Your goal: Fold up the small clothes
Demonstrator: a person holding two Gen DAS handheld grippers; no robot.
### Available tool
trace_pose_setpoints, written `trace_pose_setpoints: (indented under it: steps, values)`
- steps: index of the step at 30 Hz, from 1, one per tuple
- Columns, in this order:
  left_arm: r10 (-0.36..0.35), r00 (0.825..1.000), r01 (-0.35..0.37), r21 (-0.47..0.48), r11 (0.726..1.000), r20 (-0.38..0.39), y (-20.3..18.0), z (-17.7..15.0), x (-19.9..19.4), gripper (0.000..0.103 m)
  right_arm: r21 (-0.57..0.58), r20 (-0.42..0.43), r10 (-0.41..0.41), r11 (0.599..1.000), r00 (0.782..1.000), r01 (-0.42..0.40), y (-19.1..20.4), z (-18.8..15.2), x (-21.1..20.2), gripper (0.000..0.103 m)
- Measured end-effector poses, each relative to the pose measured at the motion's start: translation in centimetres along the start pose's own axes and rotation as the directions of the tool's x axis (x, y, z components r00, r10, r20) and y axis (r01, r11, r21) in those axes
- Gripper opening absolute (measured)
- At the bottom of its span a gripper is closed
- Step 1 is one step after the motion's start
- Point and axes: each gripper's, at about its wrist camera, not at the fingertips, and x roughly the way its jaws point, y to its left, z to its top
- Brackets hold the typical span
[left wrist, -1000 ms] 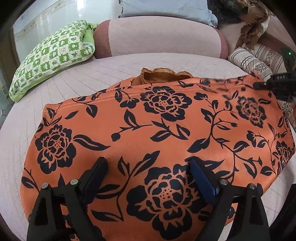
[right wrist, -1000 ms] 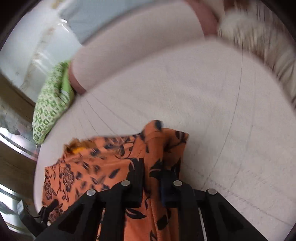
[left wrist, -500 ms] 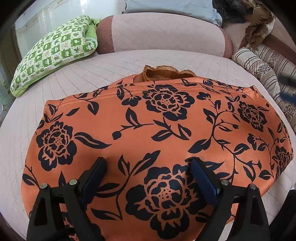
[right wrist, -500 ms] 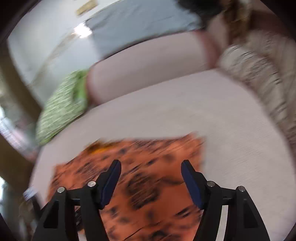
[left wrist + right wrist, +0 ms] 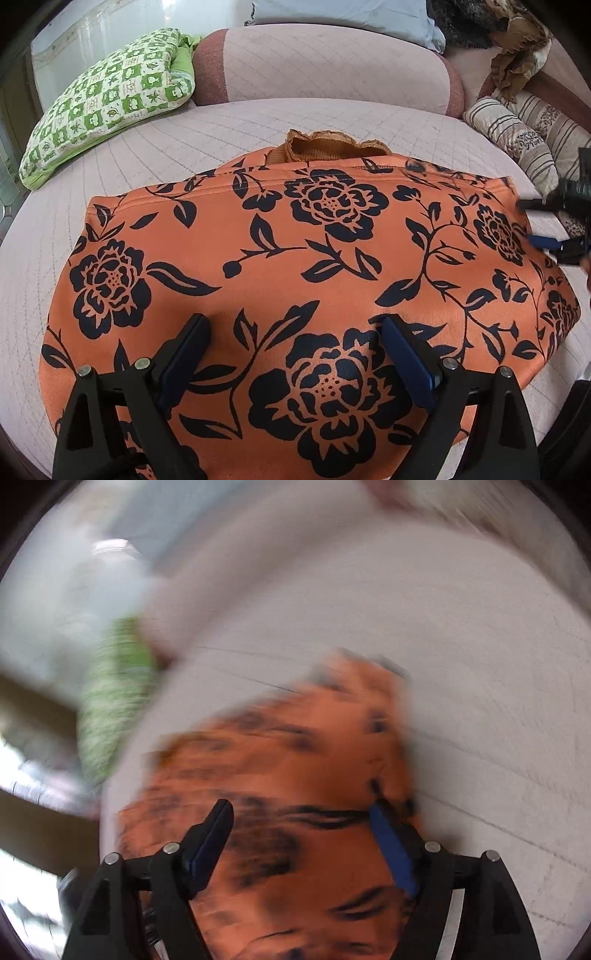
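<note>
Orange satiny floral garment [image 5: 295, 258] lies smooth on the quilted pink bed [image 5: 332, 118]; your left gripper [image 5: 295, 354] and right gripper [image 5: 299, 823] both hover spread wide, holding nothing.

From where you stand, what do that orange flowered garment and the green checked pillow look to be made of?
The garment looks like a smooth knit, perhaps polyester: slight sheen, printed black flowers, a stitched hem along the far edge. The brown ruffle peeking behind it looks ribbed and matte. The pillow looks like matte woven cotton, its cover puckered in soft folds. I can't be sure of either fibre.
</note>
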Motion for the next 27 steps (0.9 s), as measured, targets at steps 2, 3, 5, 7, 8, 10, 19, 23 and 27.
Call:
trace_pose_setpoints:
  steps: [2,3,5,7,8,10,19,23,27]
  values:
    - [-0.017,1.0,0.017,-0.008,1.0,0.003,0.3,0.0,0.0,0.094,-0.076,0.059,0.034,0.997,0.998,-0.029,2.1,0.4,-1.7,0.072]
    - [-0.011,1.0,0.011,-0.005,1.0,0.003,0.2,0.0,0.1,0.094,-0.112,0.078,0.058,0.992,0.995,-0.049,3.2,0.7,-2.2,0.073]
    - [0.001,1.0,-0.001,0.001,1.0,0.006,0.0,0.0,0.2,0.095,-0.148,0.062,0.107,0.984,0.992,-0.097,4.4,1.7,-1.5,0.076]
    - [0.002,1.0,-0.002,-0.001,1.0,0.005,-0.1,0.1,0.2,0.095,-0.152,0.044,0.01,0.988,0.999,-0.003,3.7,2.8,1.5,0.078]
    - [-0.001,1.0,0.001,0.001,1.0,0.003,-0.1,0.1,0.2,0.095,-0.083,0.005,-0.084,0.993,0.996,0.084,1.7,3.5,3.6,0.079]
    - [-0.007,1.0,0.007,0.003,1.0,-0.005,0.1,0.1,0.2,0.095,0.007,0.053,-0.041,0.999,0.998,0.041,0.7,3.6,2.7,0.072]
    - [-0.003,1.0,0.003,-0.019,1.0,-0.029,0.1,0.2,-0.5,0.095,-0.102,-0.028,-0.143,0.985,0.989,0.14,1.6,-1.1,0.5,0.077]
    - [-0.003,1.0,0.004,-0.067,0.998,0.024,1.2,0.2,-3.3,0.095,-0.116,0.083,-0.034,0.992,0.996,0.043,3.9,-3.0,-5.6,0.076]
    - [-0.018,0.997,0.028,-0.136,0.99,0.074,2.4,-0.3,-5.3,0.095,-0.083,0.149,0.06,0.995,0.987,-0.048,4.9,-8.0,-10.1,0.081]
